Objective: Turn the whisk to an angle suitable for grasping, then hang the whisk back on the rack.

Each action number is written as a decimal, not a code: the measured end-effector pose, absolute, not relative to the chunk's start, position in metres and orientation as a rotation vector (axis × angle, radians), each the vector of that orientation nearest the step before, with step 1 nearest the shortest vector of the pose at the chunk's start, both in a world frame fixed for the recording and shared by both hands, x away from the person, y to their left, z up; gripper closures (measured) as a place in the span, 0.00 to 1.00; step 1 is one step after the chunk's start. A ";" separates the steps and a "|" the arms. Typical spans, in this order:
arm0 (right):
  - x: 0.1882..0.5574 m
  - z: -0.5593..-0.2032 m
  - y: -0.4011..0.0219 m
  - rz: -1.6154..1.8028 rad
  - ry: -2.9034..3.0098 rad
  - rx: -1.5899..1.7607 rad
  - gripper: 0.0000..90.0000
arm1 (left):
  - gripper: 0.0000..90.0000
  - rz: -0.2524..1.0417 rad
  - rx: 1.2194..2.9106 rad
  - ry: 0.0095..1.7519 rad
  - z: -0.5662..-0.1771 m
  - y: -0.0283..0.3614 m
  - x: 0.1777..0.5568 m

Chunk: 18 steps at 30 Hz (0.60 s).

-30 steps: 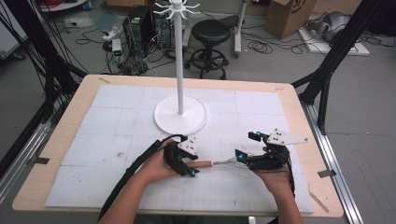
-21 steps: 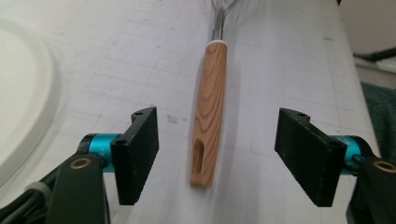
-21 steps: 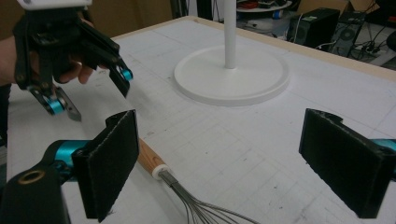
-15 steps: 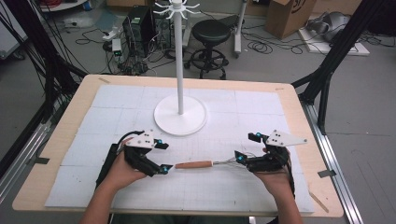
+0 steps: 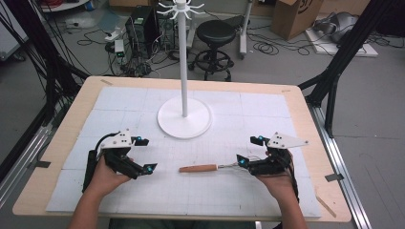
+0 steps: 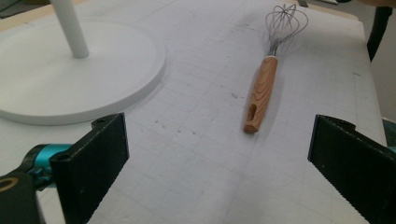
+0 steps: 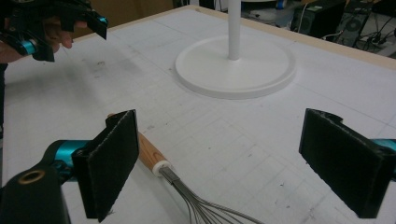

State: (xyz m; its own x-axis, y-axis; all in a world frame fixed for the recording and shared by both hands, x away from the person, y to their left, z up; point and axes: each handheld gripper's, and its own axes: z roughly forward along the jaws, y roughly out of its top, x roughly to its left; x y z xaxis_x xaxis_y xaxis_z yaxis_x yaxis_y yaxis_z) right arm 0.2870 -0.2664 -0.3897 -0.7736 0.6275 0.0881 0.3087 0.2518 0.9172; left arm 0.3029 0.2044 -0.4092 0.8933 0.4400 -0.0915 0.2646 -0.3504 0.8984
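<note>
Wood-brown whisk (image 5: 209,167), white stand (image 5: 184,117)

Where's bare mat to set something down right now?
Free: the far corners on either side of the white stand base, and the near strip between the left gripper and the whisk. Crowded: around the whisk's wires by the right gripper.

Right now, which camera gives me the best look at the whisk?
The left gripper view: the whisk lies whole on the mat, wooden handle to wire loops, nothing covering it. In the high view it is small, its wires reaching the right claw. The right gripper view catches part of the handle and the wires, cut off by a jaw.
</note>
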 end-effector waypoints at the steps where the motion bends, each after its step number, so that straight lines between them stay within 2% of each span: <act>1: 0.287 -0.390 -0.266 1.523 2.238 0.872 0.13 | 0.06 0.207 1.949 0.520 -0.409 0.207 0.303; 3: 0.287 -0.390 -0.267 1.522 2.235 0.867 0.13 | 0.02 0.226 1.936 0.540 -0.408 0.211 0.303; 18: 0.289 -0.389 -0.271 1.519 2.232 0.878 0.13 | 0.02 0.270 1.938 0.548 -0.407 0.217 0.302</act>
State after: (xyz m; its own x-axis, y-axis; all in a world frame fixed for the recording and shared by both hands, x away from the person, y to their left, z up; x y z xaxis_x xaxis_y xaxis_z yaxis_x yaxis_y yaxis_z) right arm 0.2892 -0.2707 -0.3887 -0.7677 0.6346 0.0891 0.3157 0.2535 0.9144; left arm 0.3015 0.2172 -0.4066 0.8693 0.4908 -0.0586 0.2530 -0.3399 0.9058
